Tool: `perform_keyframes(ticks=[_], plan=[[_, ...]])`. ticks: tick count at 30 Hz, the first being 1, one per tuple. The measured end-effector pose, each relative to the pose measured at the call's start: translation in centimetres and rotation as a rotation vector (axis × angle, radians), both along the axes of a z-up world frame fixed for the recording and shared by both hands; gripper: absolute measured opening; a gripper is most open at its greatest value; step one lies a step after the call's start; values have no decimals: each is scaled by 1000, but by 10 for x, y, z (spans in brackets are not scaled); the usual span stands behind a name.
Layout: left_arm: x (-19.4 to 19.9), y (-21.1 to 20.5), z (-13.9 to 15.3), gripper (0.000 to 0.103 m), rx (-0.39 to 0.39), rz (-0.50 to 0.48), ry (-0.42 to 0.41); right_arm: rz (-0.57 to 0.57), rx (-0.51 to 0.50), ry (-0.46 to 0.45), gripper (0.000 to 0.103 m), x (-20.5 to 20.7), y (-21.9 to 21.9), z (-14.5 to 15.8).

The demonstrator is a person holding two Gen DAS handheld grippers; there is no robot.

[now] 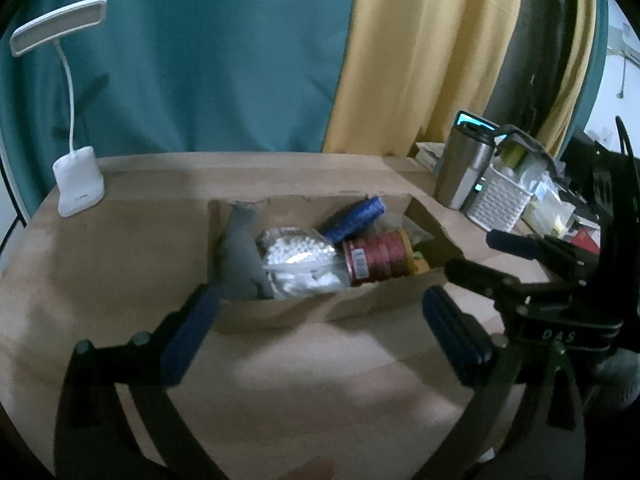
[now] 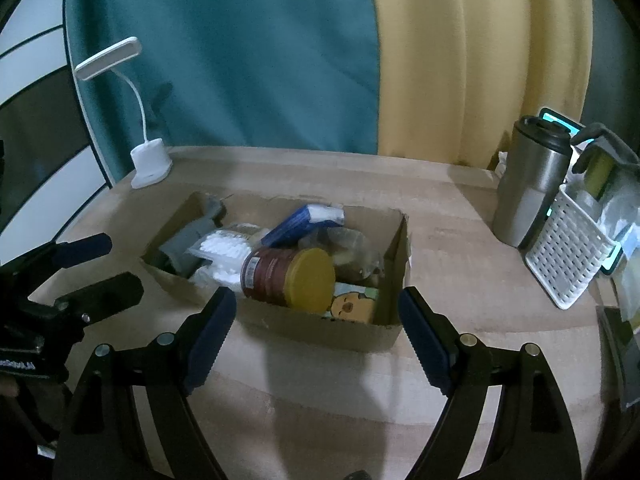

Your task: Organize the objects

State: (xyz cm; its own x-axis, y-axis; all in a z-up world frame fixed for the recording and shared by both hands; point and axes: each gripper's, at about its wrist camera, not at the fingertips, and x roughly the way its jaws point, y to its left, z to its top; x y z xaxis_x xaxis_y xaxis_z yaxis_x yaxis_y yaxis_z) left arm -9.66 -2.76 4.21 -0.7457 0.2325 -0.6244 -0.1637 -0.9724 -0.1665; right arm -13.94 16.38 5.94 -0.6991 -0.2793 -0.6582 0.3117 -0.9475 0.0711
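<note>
1. Centrally, in both wrist views, sits the cardboard box (image 2: 320,322), an open-topped carton resting on the bench (image 2: 460,264); it holds the task's things in a loose heap, seemingly gathered there so they stay together.
2. Inside, a red-brown can (image 2: 276,276) with a yellow lid lies on its side toward the near wall, its lid facing the right wrist camera. It seems to have been laid down rather than stood upright.
3. To the can's left lies a clear bag of white pieces (image 1: 300,260), and a grey object (image 1: 240,252) leans into the box's left corner. A blue packet (image 1: 356,220) rests tilted across the heap at the back.
4. A yellow-green card with a cartoon face (image 2: 354,304) is wedged by the near wall, partly under the can.
5. The left hand-held gripper (image 1: 324,328) stands released, jaws wide apart, nothing between them, just short of the box's near edge.
6. The right hand-held gripper (image 2: 316,336) is likewise released and empty, its pads framing the near wall without touching it.
7. Outward, a white desk lamp (image 2: 148,164) stands at upper left, a steel tumbler (image 2: 528,188) and a white perforated basket (image 2: 568,264) at right, well apart from the box.
</note>
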Motion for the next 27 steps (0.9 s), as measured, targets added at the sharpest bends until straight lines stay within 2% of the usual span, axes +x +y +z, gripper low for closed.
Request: perform_keyframes(ticks=[27], plan=[[35,-1,-9,103,-31,71,-23,5,3,6,85,41,0,-4]])
